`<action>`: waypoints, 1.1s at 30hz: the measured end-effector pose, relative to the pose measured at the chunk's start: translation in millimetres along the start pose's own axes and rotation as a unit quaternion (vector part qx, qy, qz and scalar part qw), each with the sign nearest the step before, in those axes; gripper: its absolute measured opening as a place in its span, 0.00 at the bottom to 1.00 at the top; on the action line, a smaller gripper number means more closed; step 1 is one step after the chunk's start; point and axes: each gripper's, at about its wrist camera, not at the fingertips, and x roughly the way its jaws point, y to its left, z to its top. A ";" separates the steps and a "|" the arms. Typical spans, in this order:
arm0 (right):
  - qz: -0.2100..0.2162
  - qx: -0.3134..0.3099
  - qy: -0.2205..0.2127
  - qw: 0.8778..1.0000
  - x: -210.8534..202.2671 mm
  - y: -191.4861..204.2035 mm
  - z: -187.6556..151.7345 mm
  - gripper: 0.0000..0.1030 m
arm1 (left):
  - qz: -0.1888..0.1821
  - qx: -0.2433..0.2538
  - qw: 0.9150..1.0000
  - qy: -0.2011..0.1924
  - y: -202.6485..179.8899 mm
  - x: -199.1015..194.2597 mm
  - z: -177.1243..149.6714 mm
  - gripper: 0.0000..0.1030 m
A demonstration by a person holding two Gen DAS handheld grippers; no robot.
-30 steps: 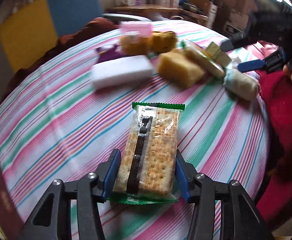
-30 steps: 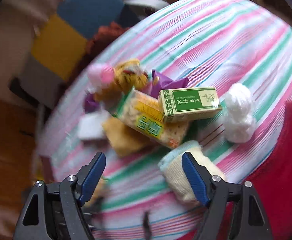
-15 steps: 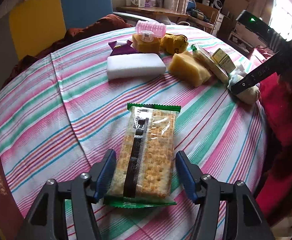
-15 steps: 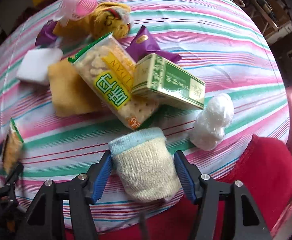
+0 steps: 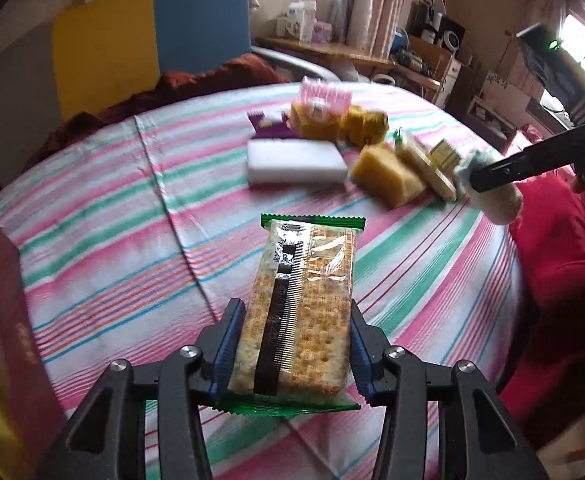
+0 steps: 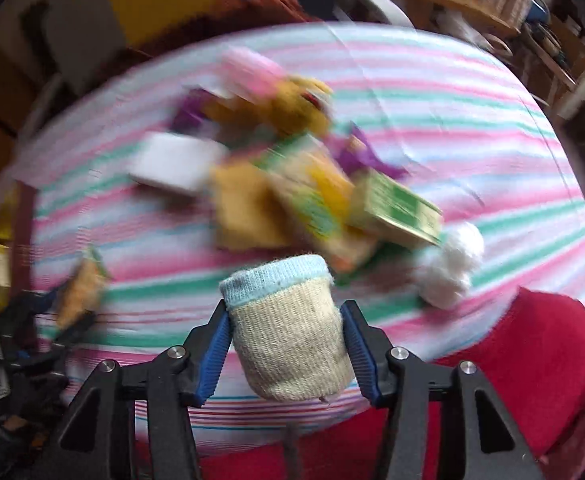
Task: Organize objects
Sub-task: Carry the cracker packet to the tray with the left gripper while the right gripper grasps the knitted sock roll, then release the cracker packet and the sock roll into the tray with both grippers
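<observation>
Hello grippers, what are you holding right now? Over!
Left gripper closing on cracker pack. Right gripper closing on rolled sock. Snack pile sits ahead on the striped tablecloth. Nothing blocking.

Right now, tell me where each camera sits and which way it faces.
Left wrist: behind the left fingers, facing down across the table; they are closing on the cracker pack.
Right wrist: behind the right fingers, pointing steeply down; they are closing on the sock.
Shared: sponge, pack and sock.
</observation>
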 end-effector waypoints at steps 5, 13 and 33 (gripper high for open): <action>0.096 -0.031 -0.055 0.993 -7.7 67.7 15.4 0.53 | 0.041 -0.030 0.998 -0.045 19.8 -51.7 -1.2 0.48; 0.205 -0.114 -0.086 0.968 -9.1 203.2 18.0 0.53 | 0.174 -0.133 0.970 -0.102 100.8 -139.9 -23.1 0.48; 0.229 -0.274 -0.125 0.926 15.7 379.7 -41.8 0.65 | 0.302 -0.283 0.905 -0.097 218.8 -193.4 -111.5 0.72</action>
